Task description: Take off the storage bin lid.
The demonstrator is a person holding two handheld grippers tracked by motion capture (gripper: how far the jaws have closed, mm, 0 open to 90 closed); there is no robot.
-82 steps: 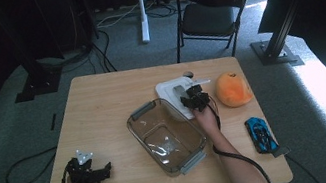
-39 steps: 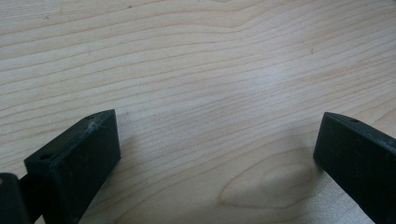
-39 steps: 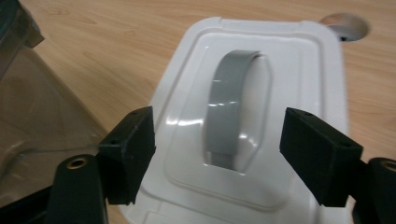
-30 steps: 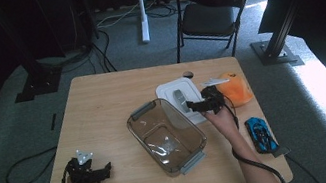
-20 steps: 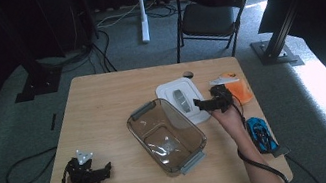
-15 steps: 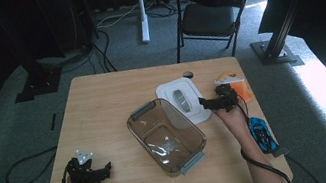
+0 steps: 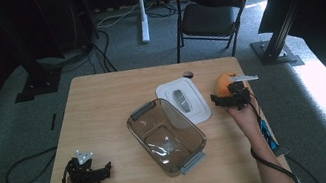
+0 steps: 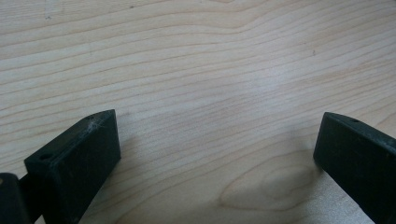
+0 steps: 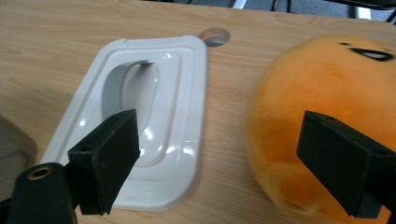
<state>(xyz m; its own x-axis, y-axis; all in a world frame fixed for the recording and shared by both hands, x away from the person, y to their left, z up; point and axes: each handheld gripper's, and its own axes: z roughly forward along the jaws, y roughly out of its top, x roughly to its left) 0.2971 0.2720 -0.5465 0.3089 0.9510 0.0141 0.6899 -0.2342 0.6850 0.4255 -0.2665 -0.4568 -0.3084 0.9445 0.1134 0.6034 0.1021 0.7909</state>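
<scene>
An orange plush toy [image 7: 223, 84] [image 9: 322, 121] sits at the table's right, beside a white container lid [image 7: 183, 99] [image 9: 149, 116]. My right gripper [image 7: 227, 98] [image 9: 219, 158] hovers open just in front of them, one jaw over the lid and the other against the plush. A clear brown-tinted container [image 7: 166, 135] stands in the middle of the table with nothing in it. My left gripper [image 7: 98, 173] [image 8: 215, 154] rests open at the front left corner, bare wood between its jaws.
A blue object [image 7: 266, 134] lies by the right edge, behind my right forearm. A folding chair [image 7: 211, 14] and a white stand leg [image 7: 141, 9] are beyond the table's far side. A round hole [image 7: 187, 74] marks the tabletop near the lid.
My right gripper has moved from over the lid to the right, toward the orange plush. The left gripper has stayed put.
</scene>
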